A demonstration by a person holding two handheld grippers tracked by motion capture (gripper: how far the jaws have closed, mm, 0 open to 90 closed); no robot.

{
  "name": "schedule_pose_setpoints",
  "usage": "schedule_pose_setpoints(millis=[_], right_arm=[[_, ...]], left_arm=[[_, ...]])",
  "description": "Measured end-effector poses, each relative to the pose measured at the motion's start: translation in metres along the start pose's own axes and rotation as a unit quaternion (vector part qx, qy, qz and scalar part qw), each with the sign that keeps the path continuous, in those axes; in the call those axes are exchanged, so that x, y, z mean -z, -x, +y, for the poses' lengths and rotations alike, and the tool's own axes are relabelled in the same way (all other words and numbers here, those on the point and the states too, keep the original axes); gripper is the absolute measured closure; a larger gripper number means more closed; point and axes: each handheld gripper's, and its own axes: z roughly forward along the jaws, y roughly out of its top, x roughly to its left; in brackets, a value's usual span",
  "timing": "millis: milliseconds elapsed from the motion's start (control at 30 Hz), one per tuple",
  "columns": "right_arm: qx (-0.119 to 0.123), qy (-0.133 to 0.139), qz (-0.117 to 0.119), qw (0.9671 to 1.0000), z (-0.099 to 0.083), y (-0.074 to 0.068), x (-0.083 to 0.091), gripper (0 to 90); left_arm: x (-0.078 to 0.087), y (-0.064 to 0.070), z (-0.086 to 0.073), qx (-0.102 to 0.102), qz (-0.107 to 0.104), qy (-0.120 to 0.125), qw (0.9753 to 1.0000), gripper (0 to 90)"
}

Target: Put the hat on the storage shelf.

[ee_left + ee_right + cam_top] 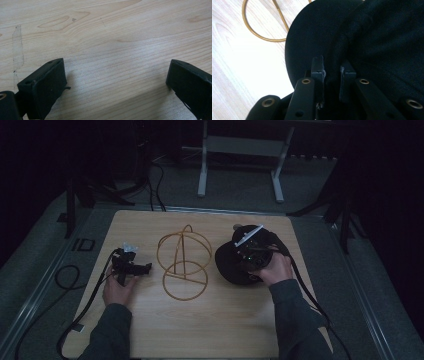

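— Two grippers are held over one wooden table (210,320); how are they set?

— The left gripper (131,266) is kept spread wide in the left hand (117,290). In the left gripper view nothing but bare wood grain is seen between its jaws, and nothing is gripped.

— And the other one?

— The right gripper (331,72) is pressed nearly together on a black cap (374,42). A fold of dark fabric, where brim meets crown, is pinched between its jaws. In the high view the right hand (274,270) is seen behind it, with the cap (230,265) lying under and just ahead of the jaws.

— What else is counted?

— One gold wire stand (183,265), made of a round base ring and upright hoops, is seen between the two grippers, just beside the cap and near the left gripper's tips. One curve of its ring (259,25) is caught beyond the cap's brim in the right gripper view. One cap, one stand, two cables trailing from the grippers.
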Motion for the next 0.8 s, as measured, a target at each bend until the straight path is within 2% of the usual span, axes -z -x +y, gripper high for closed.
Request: schedule_pose_setpoints(millis=[300, 800], right_arm=[[0.021, -0.005, 0.007, 0.9997, 0.006, 0.003, 0.008, 78.4], [0.049, 0.003, 0.011, 0.9987, 0.011, 0.006, 0.025, 78.4]], left_arm=[[0.000, 0.000, 0.000, 0.000, 0.000, 0.000, 1.0000, 2.4], [0.000, 0.000, 0.000, 0.000, 0.000, 0.001, 1.0000, 2.4]])
